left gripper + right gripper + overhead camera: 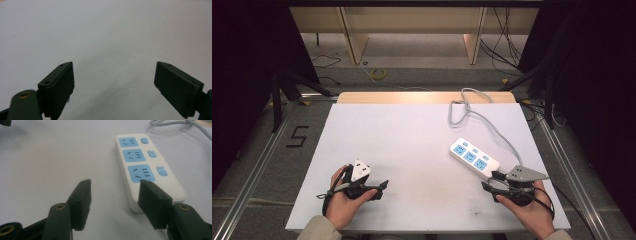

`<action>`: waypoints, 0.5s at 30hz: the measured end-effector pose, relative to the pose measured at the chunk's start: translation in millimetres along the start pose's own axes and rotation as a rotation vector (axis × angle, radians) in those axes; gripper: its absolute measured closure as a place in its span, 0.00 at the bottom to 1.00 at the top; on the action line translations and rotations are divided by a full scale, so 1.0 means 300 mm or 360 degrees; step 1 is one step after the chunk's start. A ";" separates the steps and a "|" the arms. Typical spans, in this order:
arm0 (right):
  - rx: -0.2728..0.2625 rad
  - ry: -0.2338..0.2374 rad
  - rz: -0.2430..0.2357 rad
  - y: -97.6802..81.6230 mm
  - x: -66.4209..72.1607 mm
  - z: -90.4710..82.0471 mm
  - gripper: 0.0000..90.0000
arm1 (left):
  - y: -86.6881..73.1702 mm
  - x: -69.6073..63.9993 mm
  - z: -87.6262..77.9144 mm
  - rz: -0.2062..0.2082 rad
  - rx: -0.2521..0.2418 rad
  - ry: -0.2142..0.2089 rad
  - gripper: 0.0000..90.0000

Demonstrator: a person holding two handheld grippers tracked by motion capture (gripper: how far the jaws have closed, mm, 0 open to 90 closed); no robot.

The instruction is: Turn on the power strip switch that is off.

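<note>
The power strip [474, 157], a smooth white plastic bar with three blue sockets and switches, lies on the right of the pale matte surface [402, 150], its grey cable [484, 120] looping away. The right tongs [113, 195] stand wide open and empty at its near end; the left tongs [113, 82] gape empty too. A glancing pinch could skid the slick casing aside.

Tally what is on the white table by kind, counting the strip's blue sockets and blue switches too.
Power strip: 1
Blue sockets: 3
Blue switches: 3
Grey cable: 1
Grippers: 2, left gripper and right gripper, both open
Total: 10
</note>
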State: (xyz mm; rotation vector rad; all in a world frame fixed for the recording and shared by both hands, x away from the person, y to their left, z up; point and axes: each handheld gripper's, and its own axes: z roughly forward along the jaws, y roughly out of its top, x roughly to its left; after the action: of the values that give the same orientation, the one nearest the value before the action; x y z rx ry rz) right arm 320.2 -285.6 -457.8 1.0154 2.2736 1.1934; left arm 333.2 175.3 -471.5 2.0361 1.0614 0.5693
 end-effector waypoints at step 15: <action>0.0140 -0.0033 -0.0108 0.052 -0.024 0.005 0.74 | -0.003 0.005 0.003 -0.0019 -0.0020 -0.0010 0.18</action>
State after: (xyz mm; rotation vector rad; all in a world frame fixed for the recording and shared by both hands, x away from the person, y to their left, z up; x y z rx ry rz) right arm 332.6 -284.2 -445.8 0.9692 2.3432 1.0591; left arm 334.2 176.6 -472.8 2.0182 1.0634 0.5619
